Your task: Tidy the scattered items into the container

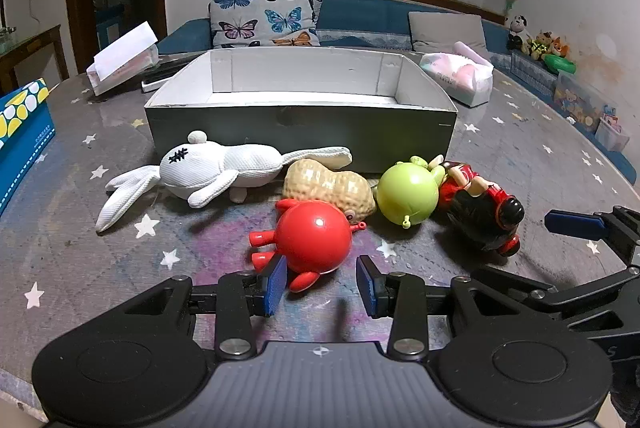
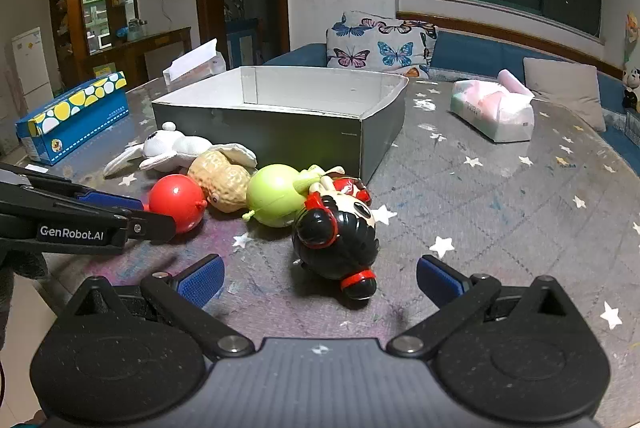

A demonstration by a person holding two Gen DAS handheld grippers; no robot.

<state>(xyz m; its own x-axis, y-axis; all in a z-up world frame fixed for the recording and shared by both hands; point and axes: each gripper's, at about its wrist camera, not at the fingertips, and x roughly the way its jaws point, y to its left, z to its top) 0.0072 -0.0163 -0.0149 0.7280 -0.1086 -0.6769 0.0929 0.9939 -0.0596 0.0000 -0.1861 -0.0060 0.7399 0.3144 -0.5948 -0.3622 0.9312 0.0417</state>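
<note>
On the tabletop, my left claw gapes around the red toy ungripped; right claw wide open, doll at twelve o'clock.

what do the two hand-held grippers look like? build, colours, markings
Both alike: the left hand-held gripper and right hand-held gripper have matte black linkage arms with silver pivot bolts, blue ribbed finger pads, and a grey ridged body. White "GenRobot.AI" lettering marks the left one's side.
</note>
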